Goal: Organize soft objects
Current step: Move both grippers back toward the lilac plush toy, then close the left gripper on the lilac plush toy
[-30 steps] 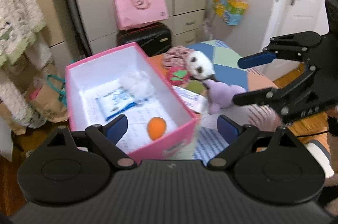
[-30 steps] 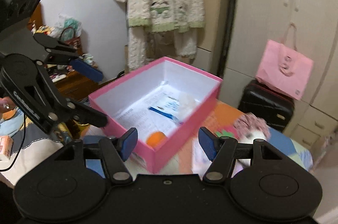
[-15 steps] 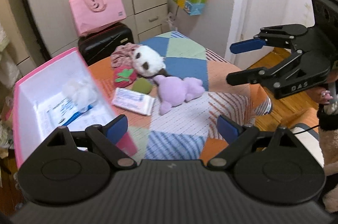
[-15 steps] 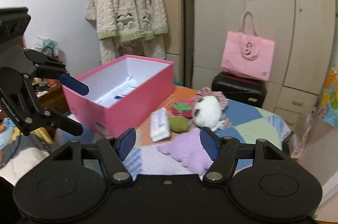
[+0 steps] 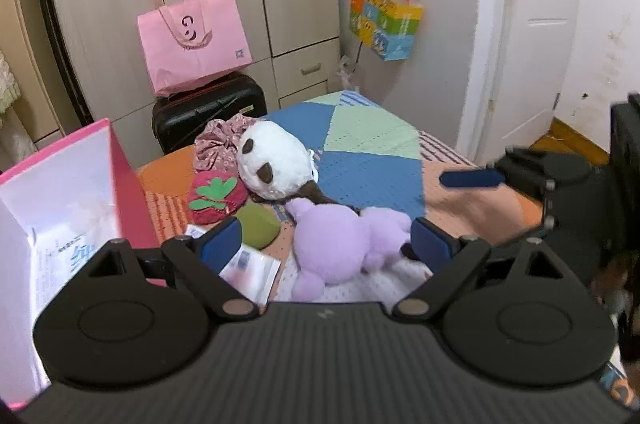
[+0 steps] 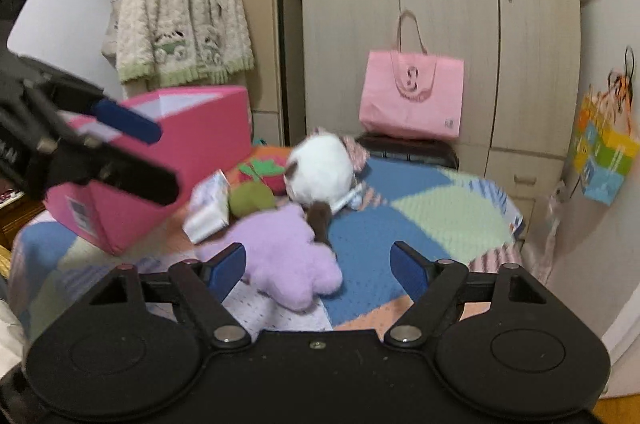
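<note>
While the pink box (image 5: 120,184) stands at the left, the purple plush toy (image 5: 344,240) lies on the patchwork-covered desk (image 5: 372,168) just beside a panda plush (image 5: 276,164). Left gripper (image 5: 326,238) fingers are apart; right gripper (image 6: 318,264) fingers have just been opening, nothing clamped. Light and squashy, it probably wants a mid-body pinch.

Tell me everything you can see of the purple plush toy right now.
The purple plush toy is pale lilac, fuzzy and soft-looking, with stubby rounded limbs. It lies flat on the patchwork bedspread, beside the green pouch. The panda plush has its dark limb against it. No face shows. Neither hand-held gripper touches it.
</note>
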The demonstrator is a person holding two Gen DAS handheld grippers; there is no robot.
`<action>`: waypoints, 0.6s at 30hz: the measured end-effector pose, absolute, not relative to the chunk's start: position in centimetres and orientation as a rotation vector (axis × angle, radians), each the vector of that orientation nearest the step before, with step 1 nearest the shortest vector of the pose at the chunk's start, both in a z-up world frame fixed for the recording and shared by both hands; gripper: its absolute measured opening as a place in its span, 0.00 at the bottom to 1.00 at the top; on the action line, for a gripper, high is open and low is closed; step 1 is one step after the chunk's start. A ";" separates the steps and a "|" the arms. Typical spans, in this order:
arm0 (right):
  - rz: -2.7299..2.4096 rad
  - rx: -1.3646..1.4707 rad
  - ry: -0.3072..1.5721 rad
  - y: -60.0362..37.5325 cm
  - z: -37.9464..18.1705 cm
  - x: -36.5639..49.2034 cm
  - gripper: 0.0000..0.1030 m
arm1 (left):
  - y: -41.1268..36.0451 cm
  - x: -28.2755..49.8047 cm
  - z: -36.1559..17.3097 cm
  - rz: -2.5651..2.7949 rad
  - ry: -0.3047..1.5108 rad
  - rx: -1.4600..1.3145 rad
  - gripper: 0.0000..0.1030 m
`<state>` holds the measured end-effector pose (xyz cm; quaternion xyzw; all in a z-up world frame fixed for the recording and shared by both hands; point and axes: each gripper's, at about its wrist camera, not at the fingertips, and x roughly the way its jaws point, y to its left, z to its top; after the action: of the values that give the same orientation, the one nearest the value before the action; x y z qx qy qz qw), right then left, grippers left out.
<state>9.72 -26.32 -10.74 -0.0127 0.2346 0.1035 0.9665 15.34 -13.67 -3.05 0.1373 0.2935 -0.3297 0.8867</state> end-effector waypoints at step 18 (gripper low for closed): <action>0.092 -0.097 0.434 -21.8 -14.3 10.1 0.80 | -16.1 20.9 -9.6 -0.695 0.823 0.083 0.78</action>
<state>10.07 -21.83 -14.26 -0.0479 0.2149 0.0456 0.9744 20.91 -16.06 -9.62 0.0393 0.3919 -0.3306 0.8576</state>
